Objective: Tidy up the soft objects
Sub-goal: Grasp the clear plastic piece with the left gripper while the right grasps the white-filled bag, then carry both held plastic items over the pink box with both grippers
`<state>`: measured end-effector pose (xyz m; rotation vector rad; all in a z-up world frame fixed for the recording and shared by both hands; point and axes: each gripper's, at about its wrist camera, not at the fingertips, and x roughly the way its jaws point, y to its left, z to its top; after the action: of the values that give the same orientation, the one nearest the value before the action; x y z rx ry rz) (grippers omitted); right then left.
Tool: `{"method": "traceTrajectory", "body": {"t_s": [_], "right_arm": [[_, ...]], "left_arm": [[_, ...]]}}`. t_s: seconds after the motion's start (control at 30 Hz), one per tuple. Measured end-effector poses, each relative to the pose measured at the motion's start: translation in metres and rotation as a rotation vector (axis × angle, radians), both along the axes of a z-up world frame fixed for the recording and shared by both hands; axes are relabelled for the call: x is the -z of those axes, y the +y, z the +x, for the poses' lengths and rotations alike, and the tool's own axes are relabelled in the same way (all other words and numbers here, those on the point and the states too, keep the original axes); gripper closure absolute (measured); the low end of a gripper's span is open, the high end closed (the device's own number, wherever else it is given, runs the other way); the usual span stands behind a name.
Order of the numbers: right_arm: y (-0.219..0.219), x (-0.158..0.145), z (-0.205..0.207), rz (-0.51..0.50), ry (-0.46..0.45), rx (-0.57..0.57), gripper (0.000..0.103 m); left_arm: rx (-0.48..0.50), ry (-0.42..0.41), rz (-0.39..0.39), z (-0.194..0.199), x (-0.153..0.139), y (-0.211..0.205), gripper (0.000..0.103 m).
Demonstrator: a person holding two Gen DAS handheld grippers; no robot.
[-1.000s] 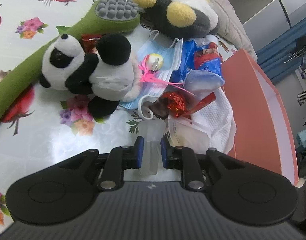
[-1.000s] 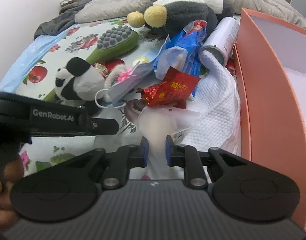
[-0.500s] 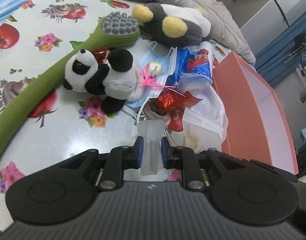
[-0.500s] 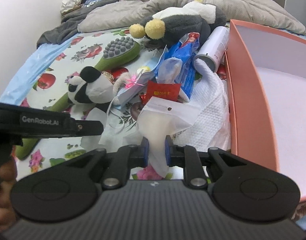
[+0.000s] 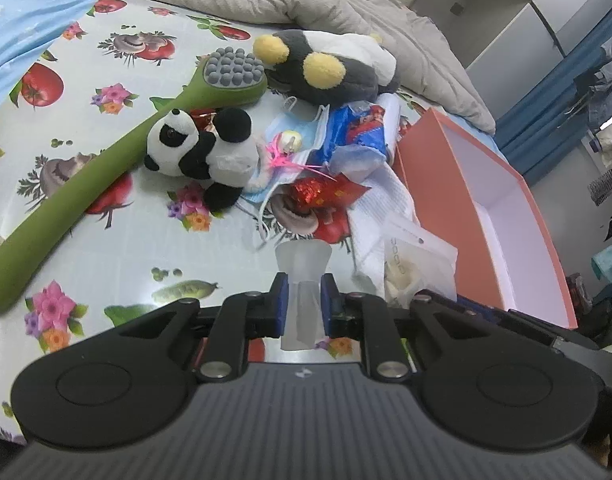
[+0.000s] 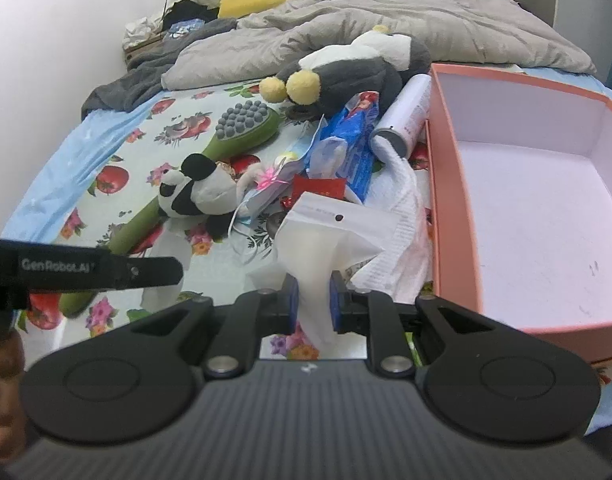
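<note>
My left gripper [image 5: 302,300] is shut on a small frosted plastic packet [image 5: 304,264], held above the bed. My right gripper [image 6: 313,300] is shut on a white plastic bag [image 6: 325,232] of soft white material; that bag also shows in the left wrist view [image 5: 417,256]. A panda plush [image 5: 202,152] lies in the pile and shows in the right wrist view [image 6: 194,196]. A grey plush with yellow feet [image 5: 325,68] lies behind it. The open pink box [image 6: 545,184] stands to the right, empty.
A green massage brush [image 5: 106,168], blue face mask [image 5: 302,148], blue snack pack [image 5: 357,132], red wrappers [image 5: 329,192], white towel [image 6: 405,216] and a spray can [image 6: 405,116] lie in the pile. A grey quilt [image 6: 365,20] covers the far bed.
Both grippers have risen and pulled back from the pile with their bags still held. The right gripper's bag has lifted off the towel, nearer the pink box.
</note>
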<state>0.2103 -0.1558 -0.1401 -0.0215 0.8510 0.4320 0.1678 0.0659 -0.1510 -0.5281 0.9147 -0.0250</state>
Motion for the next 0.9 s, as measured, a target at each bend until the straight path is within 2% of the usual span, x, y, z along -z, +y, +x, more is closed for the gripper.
{"method": "traceTrajectory", "body": {"t_s": [0.23,0.5,0.9], "right_arm": [[-0.009,-0.018,-0.009,0.024,-0.044,-0.001,0.084],[-0.023,-0.050,-0.009,0.065,-0.122,0.009,0.084],[-0.060,-0.102,0.009,0.077,-0.258,0.074,0.084]], "left_arm": [[0.012,-0.035,0.020,-0.008,-0.024,-0.011,0.083],[0.036,-0.102,0.056,-0.009,-0.064,-0.024,0.083],[0.148,-0.241,0.163,0.027,-0.125,-0.062,0.083]]}}
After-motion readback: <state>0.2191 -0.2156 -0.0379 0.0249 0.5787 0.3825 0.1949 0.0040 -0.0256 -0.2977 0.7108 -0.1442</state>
